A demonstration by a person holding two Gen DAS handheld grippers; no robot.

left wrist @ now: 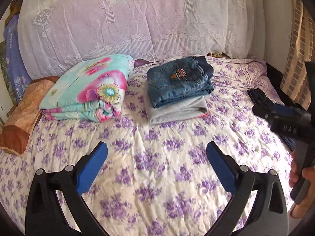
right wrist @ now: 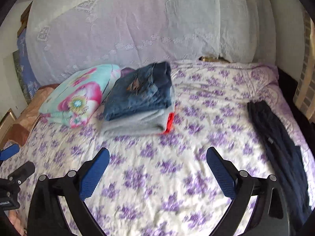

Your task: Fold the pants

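Note:
Dark navy pants (right wrist: pixel 279 147) lie stretched out along the right edge of the bed; only their far end (left wrist: pixel 259 96) shows in the left wrist view, partly behind the right gripper's body. Folded blue jeans (left wrist: pixel 180 80) sit on a folded grey garment (left wrist: pixel 177 110) at the back middle of the bed; the same stack shows in the right wrist view (right wrist: pixel 140 96). My left gripper (left wrist: pixel 157 149) is open and empty above the bedspread. My right gripper (right wrist: pixel 157 155) is open and empty, left of the navy pants.
A folded floral quilt (left wrist: pixel 88 88) and a brown pillow (left wrist: pixel 23 114) lie at the back left. The bed has a purple-flowered bedspread (left wrist: pixel 157 177). A lace-covered heap (left wrist: pixel 128 19) rises behind. A checked curtain (left wrist: pixel 297 59) hangs at the right.

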